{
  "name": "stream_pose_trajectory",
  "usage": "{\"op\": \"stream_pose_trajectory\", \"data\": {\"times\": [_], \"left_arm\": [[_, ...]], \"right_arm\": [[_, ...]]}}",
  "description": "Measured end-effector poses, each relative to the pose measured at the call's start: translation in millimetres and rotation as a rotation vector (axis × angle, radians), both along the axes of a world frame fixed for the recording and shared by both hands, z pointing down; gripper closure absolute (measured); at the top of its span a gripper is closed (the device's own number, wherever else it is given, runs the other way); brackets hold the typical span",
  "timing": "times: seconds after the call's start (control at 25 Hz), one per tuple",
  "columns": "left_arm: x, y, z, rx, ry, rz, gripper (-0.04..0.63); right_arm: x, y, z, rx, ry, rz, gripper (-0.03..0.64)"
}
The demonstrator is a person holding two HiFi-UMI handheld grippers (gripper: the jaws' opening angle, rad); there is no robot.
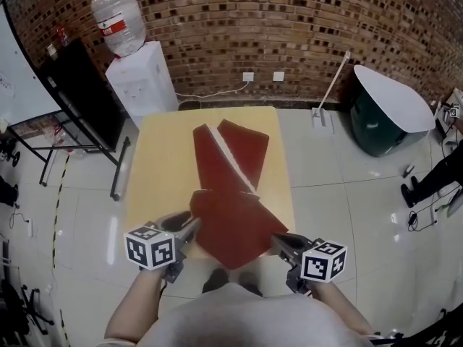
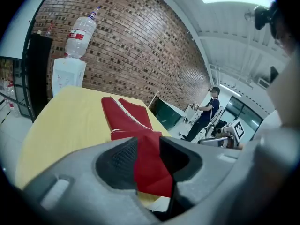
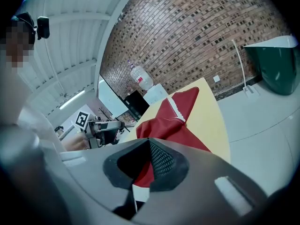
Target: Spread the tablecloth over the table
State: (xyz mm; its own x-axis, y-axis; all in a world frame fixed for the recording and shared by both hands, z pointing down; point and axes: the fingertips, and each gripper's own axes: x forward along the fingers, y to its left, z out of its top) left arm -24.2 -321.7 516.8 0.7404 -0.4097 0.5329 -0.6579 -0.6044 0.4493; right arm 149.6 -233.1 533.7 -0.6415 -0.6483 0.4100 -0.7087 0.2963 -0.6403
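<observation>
Lying on one table, one tablecloth

one tablecloth, one table, two claws

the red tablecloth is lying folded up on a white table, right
Not quite: the table is yellow, not white, as the head view shows. The red tablecloth does lie folded up on it.
</observation>
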Motion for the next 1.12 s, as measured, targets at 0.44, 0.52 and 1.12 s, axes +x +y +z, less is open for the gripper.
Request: {"op": "stream_pose_trajectory", "data": {"times": [0.44, 0.52, 1.12], "left_arm": [[-7, -57, 85, -0.282, 0.075, 0.078, 0.34], [0, -60, 90, -0.33, 0.121, 0.098, 0.325], [22, -60, 79, -0.442, 0.307, 0.203, 0.553]], "right_arm": [[-7, -16, 19, -0.062, 0.022, 0.14, 0.618], [-5, -16, 24, -0.07, 0.028, 0.156, 0.618], [57, -6, 92, -0.203, 0.318, 0.231, 0.449]]}}
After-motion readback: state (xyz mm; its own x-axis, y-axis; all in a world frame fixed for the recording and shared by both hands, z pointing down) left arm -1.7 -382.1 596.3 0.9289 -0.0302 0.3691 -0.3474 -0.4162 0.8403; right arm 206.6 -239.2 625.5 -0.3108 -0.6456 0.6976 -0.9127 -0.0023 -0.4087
